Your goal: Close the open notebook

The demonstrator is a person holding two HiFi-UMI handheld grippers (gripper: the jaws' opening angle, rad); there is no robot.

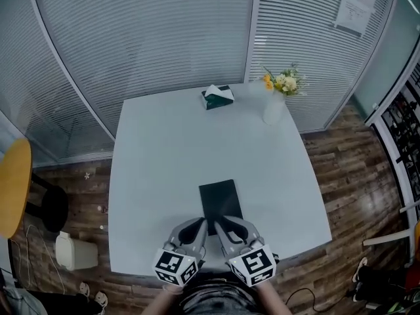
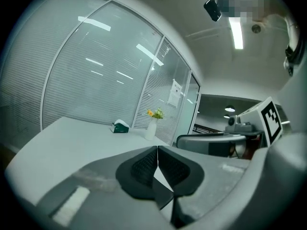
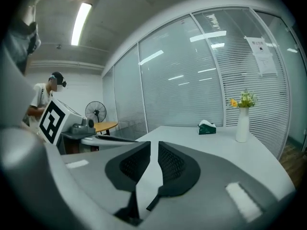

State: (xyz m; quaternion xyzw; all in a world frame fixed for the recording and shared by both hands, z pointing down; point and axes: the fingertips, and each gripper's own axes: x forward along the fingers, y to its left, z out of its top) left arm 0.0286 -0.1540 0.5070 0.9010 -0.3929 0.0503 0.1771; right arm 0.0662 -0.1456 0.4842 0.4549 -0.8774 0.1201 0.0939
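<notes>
Hanging on the glass wall [image 1: 151,38] is a sheet of paper [image 1: 356,2] with print on it, but the print is too small to read. Each gripper has a cube [image 1: 176,266] with black and white square marks on it, and these are patterns, not words. The green tissue box [image 1: 217,96] shows no words that can be read.

The bench [image 1: 164,163] is pale and plain, with rounded corners. The tissue box sits at its far edge. A white vase [image 1: 274,107] of yellow and white flowers [image 1: 283,81] stands near it, at the far right corner. The room has a brown wood floor [image 1: 354,176] and blinds behind the glass. A small white bin [image 1: 75,251] stands on the floor at the left, close to a round yellow table [image 1: 13,189].

The notebook [image 1: 220,199] is shut. It lies flat with its dark cover up, on the near half of the bench, about in the middle. Its long side runs away from the person, toward the far edge, and it is turned just a little.

The left gripper [image 1: 199,227] and right gripper [image 1: 223,224] are side by side at the notebook's near end. The left jaws are pressed together with nothing in them. The right jaws have a thin gap and hold nothing.
</notes>
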